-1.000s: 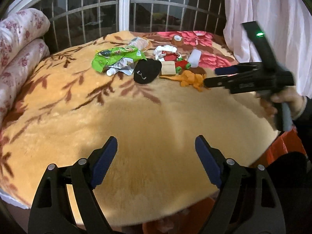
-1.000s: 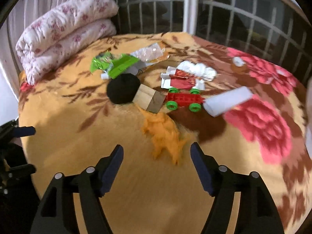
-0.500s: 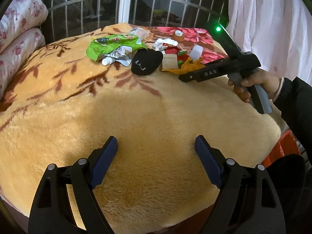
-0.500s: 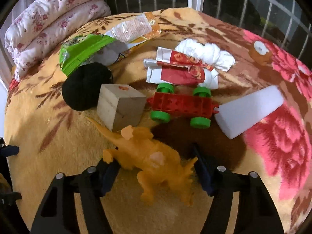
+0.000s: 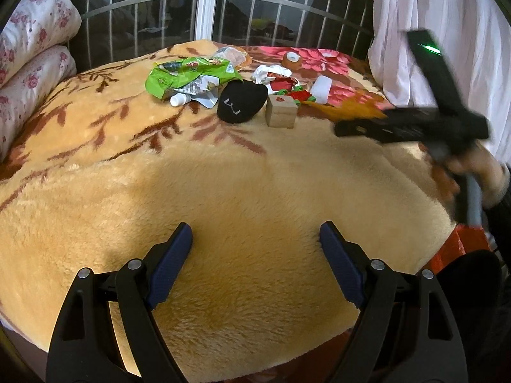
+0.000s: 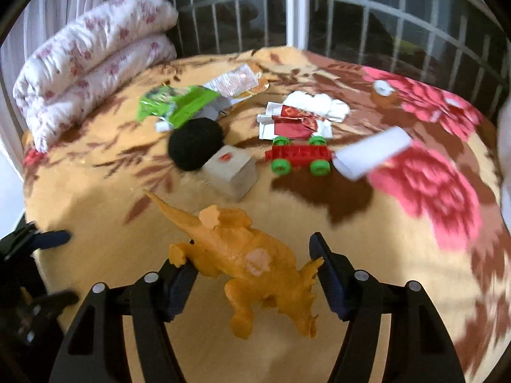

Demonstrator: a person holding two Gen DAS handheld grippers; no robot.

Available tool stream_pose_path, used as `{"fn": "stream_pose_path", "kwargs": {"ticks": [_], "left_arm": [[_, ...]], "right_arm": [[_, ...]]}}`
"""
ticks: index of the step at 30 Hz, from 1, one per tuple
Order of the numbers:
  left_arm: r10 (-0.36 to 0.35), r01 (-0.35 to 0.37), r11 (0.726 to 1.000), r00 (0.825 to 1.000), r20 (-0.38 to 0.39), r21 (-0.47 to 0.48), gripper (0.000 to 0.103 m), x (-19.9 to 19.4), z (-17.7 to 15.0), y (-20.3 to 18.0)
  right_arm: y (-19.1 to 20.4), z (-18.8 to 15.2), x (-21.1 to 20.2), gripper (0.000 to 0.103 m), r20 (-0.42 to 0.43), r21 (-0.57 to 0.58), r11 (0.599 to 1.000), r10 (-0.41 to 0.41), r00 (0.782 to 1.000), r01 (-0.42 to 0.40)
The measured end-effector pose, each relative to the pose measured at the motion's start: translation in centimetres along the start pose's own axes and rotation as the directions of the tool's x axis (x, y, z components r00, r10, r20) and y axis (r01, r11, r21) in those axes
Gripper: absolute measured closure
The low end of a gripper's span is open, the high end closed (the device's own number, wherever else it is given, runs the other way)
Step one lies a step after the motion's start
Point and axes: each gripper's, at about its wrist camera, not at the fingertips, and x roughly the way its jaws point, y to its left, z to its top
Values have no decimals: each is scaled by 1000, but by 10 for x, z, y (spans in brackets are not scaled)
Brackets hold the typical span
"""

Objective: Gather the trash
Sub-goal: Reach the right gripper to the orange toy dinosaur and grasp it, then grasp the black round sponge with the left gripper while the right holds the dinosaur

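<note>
The right gripper is smeared by motion in the left wrist view, its fingertips and the hand holding it hard to make out, and the orange dinosaur toy is mostly hidden behind it there. The right wrist view is also soft with blur. In that view the dinosaur sits between the two blue pads: its hind foot rests on the left pad, its frill nearly meets the right one, and whether the pads actually press on it I cannot tell. The trash lies further off, near the barred window: a green snack wrapper with a small white bottle just beside it, a clear wrapper behind, and crumpled red-and-white packaging above the red toy car. A black plush ball touches a wooden block. The left gripper hovers with its jaws wide and nothing between them, over a broad bare stretch of yellow blanket, whose near edge curves just below the fingers.
</note>
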Motion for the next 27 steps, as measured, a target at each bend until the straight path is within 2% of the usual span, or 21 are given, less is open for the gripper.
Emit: {"fn": "stream_pose_path", "kwargs": {"ticks": [4, 7, 9, 11, 16, 19, 22, 23, 24, 27], "left_arm": [[-26, 25, 999, 1000, -18, -37, 23, 4, 20, 3], [-48, 48, 999, 999, -24, -4, 23, 16, 48, -1], [6, -6, 1000, 1000, -28, 25, 23, 29, 64, -5], [53, -50, 998, 997, -58, 47, 23, 53, 84, -6], [88, -90, 996, 989, -121, -12, 23, 109, 118, 2], [108, -107, 994, 985, -131, 18, 23, 129, 130, -2], [133, -129, 990, 988, -81, 52, 35, 135, 143, -7], [146, -144, 988, 988, -52, 55, 46, 134, 147, -7], [161, -159, 986, 986, -41, 54, 49, 134, 148, -5], [121, -122, 992, 992, -46, -12, 54, 134, 146, 9]], "right_arm": [[-1, -33, -40, 36, 105, 130, 991, -35, 994, 21], [-8, -51, -56, 36, 191, 189, 981, -77, 979, 40], [-16, -56, -60, 36, 209, 214, 976, -94, 973, 49], [-28, -58, -60, 36, 214, 252, 968, -72, 974, 16], [-44, -61, -63, 36, 229, 298, 954, -42, 973, -29], [-45, -61, -63, 36, 235, 294, 955, -29, 972, -42], [-44, -59, -63, 36, 241, 287, 957, -24, 970, -48], [-43, -59, -62, 36, 240, 288, 956, -19, 971, -53], [-43, -59, -61, 36, 239, 289, 956, -15, 971, -56], [-41, -58, -60, 36, 238, 283, 958, -21, 971, -48]]}}
